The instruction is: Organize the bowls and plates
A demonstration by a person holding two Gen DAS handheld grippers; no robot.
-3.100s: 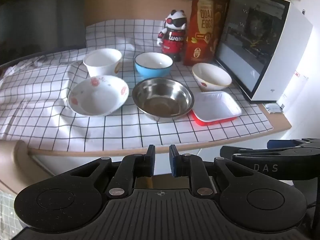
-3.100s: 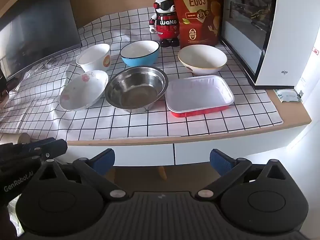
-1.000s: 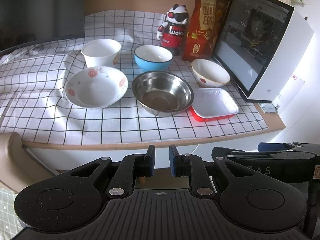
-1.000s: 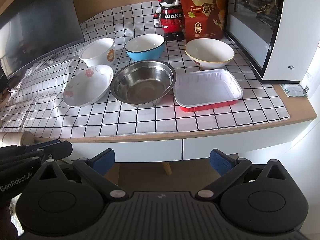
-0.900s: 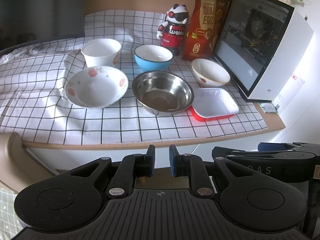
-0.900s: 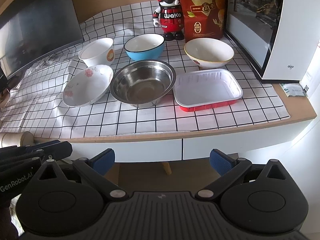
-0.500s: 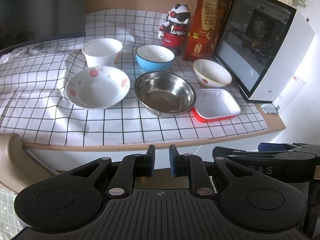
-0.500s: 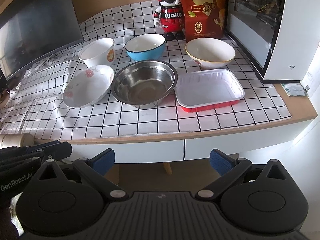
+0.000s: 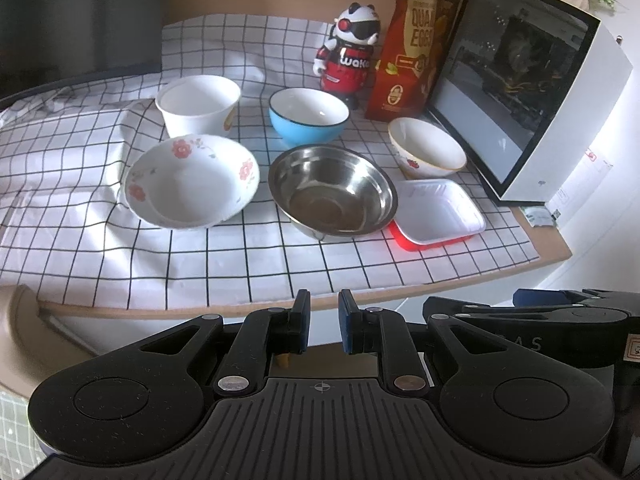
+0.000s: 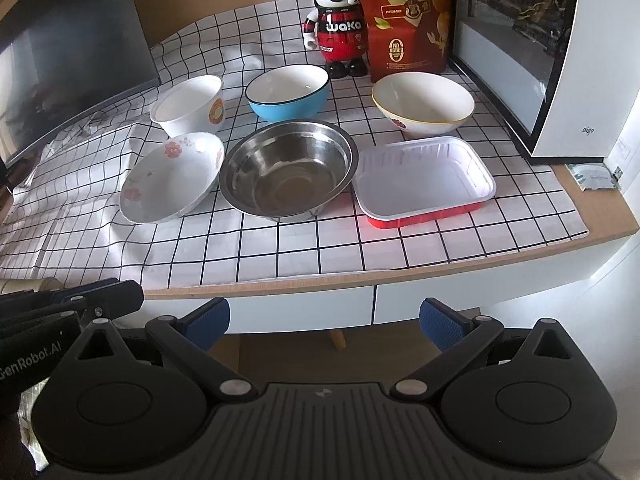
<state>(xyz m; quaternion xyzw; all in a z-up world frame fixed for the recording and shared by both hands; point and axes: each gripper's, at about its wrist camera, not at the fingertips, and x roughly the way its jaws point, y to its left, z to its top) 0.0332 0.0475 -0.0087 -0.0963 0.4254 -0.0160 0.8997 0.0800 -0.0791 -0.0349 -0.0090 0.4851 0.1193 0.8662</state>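
On the checked cloth stand a floral bowl (image 9: 191, 182) (image 10: 173, 176), a steel bowl (image 9: 332, 195) (image 10: 287, 170), a red tray with a white inside (image 9: 438, 213) (image 10: 424, 178), a white cup-bowl (image 9: 198, 105) (image 10: 189, 104), a blue bowl (image 9: 308, 116) (image 10: 289, 94) and a cream bowl (image 9: 426, 151) (image 10: 423, 103). My left gripper (image 9: 323, 326) is nearly shut and empty, held in front of the table edge. My right gripper (image 10: 323, 322) is open and empty, also short of the table edge.
A panda robot toy (image 10: 338, 32) and a quail-egg bag (image 10: 404, 16) stand at the back. A white glass-fronted case (image 10: 560, 60) stands at the right. A dark monitor (image 10: 68, 64) is at the left. A small packet (image 10: 594, 176) lies on the bare wood corner.
Both grippers have moved slightly closer to the table, so the dishes look a little larger. The jaws and the dishes are unchanged.
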